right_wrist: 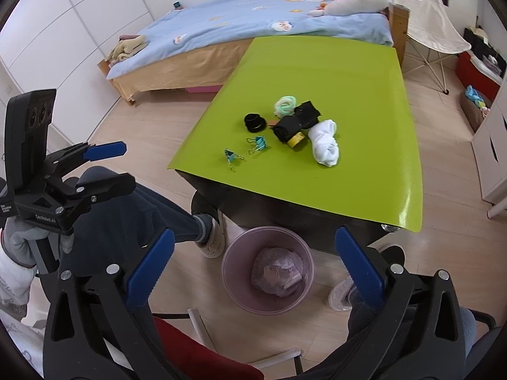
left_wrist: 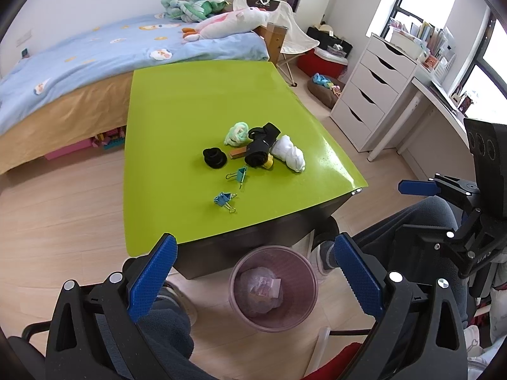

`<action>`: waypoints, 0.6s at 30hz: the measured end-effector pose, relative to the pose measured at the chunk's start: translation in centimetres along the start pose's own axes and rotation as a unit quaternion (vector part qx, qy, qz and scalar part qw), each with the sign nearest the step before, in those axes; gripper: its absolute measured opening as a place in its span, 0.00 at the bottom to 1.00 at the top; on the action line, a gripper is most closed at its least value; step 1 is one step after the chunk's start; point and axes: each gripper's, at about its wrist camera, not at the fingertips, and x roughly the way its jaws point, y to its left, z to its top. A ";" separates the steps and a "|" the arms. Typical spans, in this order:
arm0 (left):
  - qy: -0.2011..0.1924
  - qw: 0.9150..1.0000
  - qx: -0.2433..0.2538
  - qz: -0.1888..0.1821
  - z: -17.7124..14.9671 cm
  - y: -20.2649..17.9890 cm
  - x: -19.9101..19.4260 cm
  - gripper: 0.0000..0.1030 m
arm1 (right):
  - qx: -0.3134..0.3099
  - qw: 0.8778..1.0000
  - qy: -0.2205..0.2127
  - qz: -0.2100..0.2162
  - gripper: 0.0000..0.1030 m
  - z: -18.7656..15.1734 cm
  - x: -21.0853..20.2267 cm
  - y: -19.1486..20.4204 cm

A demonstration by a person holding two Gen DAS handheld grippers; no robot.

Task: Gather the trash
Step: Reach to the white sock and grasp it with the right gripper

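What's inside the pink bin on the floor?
The pink bin holds a crumpled see-through plastic bag with some paper scraps wrapped inside. Whatever lies beneath that bag is hidden.

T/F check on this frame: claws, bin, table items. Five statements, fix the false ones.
1. Both claws are open with nothing between the fingers. True: left claw, right claw.
2. The pink bin stands on the green table. False: it stands on the floor by the table's near edge.
3. The bin is empty. False: a crumpled plastic bag lies inside.
4. Two blue binder clips lie on the table. True: and.
5. The white cloth bundle lies on the bed. False: it is on the table beside the black cloth.
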 end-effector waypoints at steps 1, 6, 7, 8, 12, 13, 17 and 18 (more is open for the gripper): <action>0.000 1.000 0.000 -0.001 0.0 0.0 0.0 0.93 | 0.002 1.000 -0.001 -0.001 0.97 0.0 0.0 -0.1; -0.003 1.000 0.005 -0.009 0.1 -0.4 0.3 0.93 | 0.012 1.000 -0.005 -0.003 0.97 0.1 -0.2 -0.7; -0.003 1.000 0.006 -0.009 0.1 -0.4 0.4 0.93 | 0.014 1.000 -0.006 -0.004 0.97 0.2 -0.2 -0.8; -0.004 1.000 0.008 -0.008 0.1 -0.4 0.5 0.93 | 0.014 1.000 -0.007 -0.006 0.97 0.2 -0.2 -0.9; -0.004 1.000 0.009 -0.007 0.4 -0.3 0.9 0.93 | 0.016 1.000 -0.010 -0.012 0.97 1.0 0.0 -1.6; -0.004 1.000 0.010 -0.007 0.5 -0.3 1.0 0.93 | 0.017 1.000 -0.011 -0.013 0.97 1.2 0.1 -1.8; -0.007 1.000 0.007 -0.008 1.0 -0.1 1.3 0.93 | 0.012 1.000 -0.009 -0.023 0.97 3.1 1.0 -2.8; -0.008 1.000 0.008 -0.005 1.1 0.0 1.4 0.93 | 0.009 1.000 -0.008 -0.026 0.97 3.5 1.3 -2.9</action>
